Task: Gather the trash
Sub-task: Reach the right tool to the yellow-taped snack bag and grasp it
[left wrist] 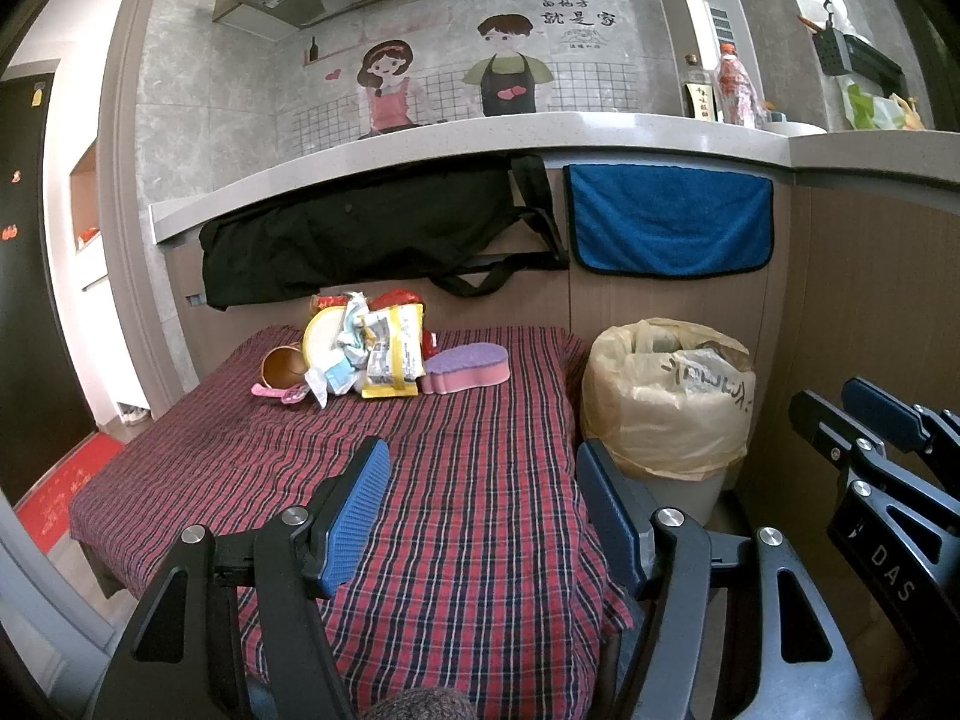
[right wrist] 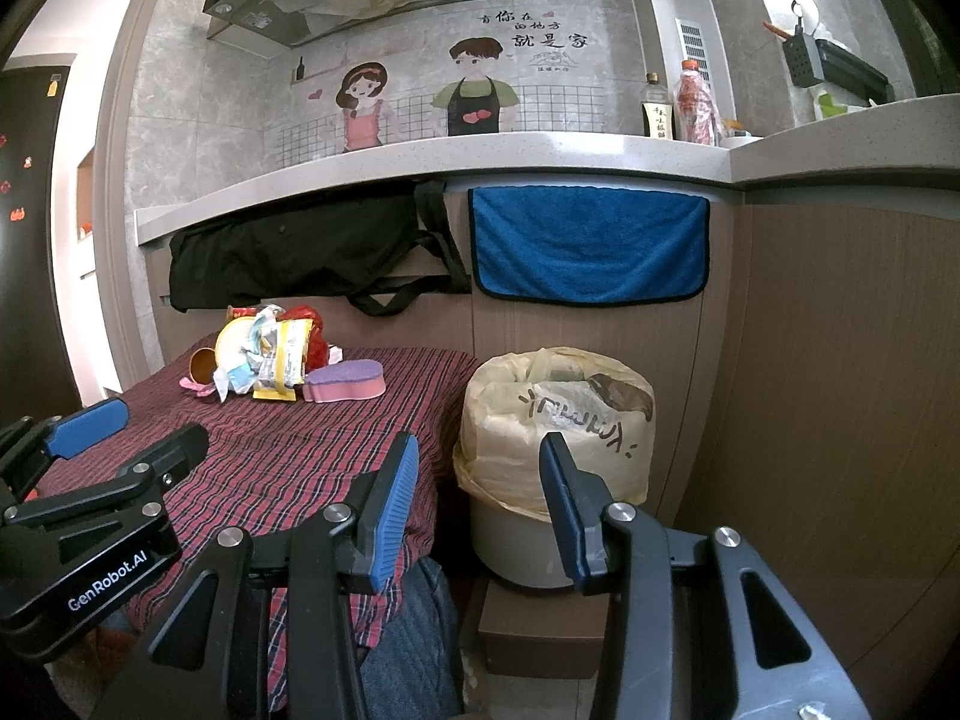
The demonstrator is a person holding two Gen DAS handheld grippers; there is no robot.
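**Trash heaped on the far end of the table, bin full beside it**

The trash pile (left wrist: pixel 366 348) sits at the far end of the table, upper left of centre in both views: crumpled wrappers, a yellow lid and a brown cup (left wrist: pixel 285 367), with a purple-and-pink sponge (left wrist: pixel 468 366) touching its right side. What lies under the wrappers is hidden.

The bin (right wrist: pixel 555 420), right of the table, is lined with a yellowish bag and filled to the rim with crumpled plastic and something brown; its lower contents cannot be made out.

The table carries a red plaid cloth (left wrist: pixel 456 480). Behind it a counter (left wrist: pixel 480 126) holds bottles at upper right, with a black bag (left wrist: pixel 372 240) and a blue towel (left wrist: pixel 669 219) hanging below its edge.

The left gripper (left wrist: pixel 480 510) hovers over the cloth, jaws spread, holding nothing. The right gripper (right wrist: pixel 480 504) faces the bin, jaws likewise apart and empty.
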